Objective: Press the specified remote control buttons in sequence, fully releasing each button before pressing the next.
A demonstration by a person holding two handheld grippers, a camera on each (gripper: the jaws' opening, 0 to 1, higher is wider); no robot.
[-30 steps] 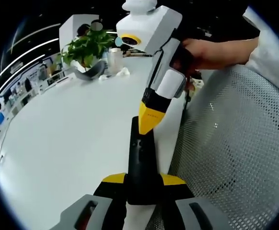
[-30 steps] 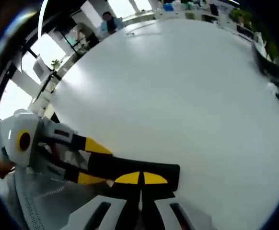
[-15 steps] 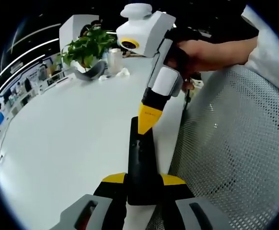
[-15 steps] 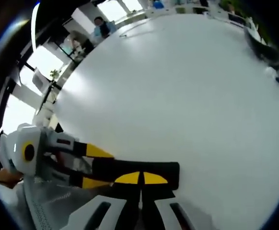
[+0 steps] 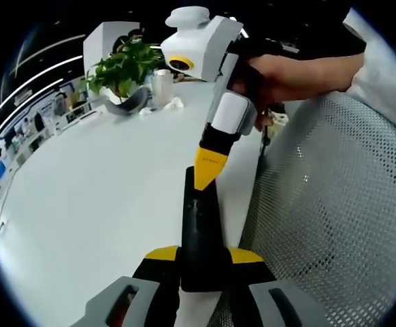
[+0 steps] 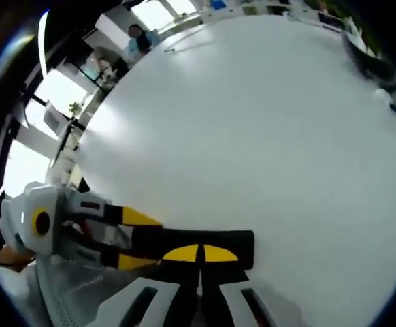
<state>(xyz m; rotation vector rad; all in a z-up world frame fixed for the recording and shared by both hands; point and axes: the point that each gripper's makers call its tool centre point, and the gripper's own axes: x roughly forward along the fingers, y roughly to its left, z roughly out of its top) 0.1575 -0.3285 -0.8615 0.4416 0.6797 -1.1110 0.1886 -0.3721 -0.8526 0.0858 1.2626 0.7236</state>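
A black remote control (image 5: 199, 216) is clamped between the yellow-tipped jaws of my left gripper (image 5: 203, 255) and points away over the edge of the white table (image 5: 82, 191). My right gripper (image 5: 208, 165), held by a person's hand (image 5: 300, 71), comes down from above. Its yellow tips are together and rest on the remote's far end. In the right gripper view my right gripper (image 6: 199, 253) is shut, tips on the remote (image 6: 242, 246). There my left gripper (image 6: 138, 238) reaches in from the left with a jaw on each side of the remote.
A potted green plant (image 5: 123, 71) and a clear cup (image 5: 161, 85) stand at the table's far end. A grey mesh chair (image 5: 334, 204) is right beside the table edge and the remote. Broad bare tabletop (image 6: 252, 122) spreads beyond the remote.
The right gripper's body has swung slightly left while its tips stayed on the remote's far end. The remote and left gripper have not moved.
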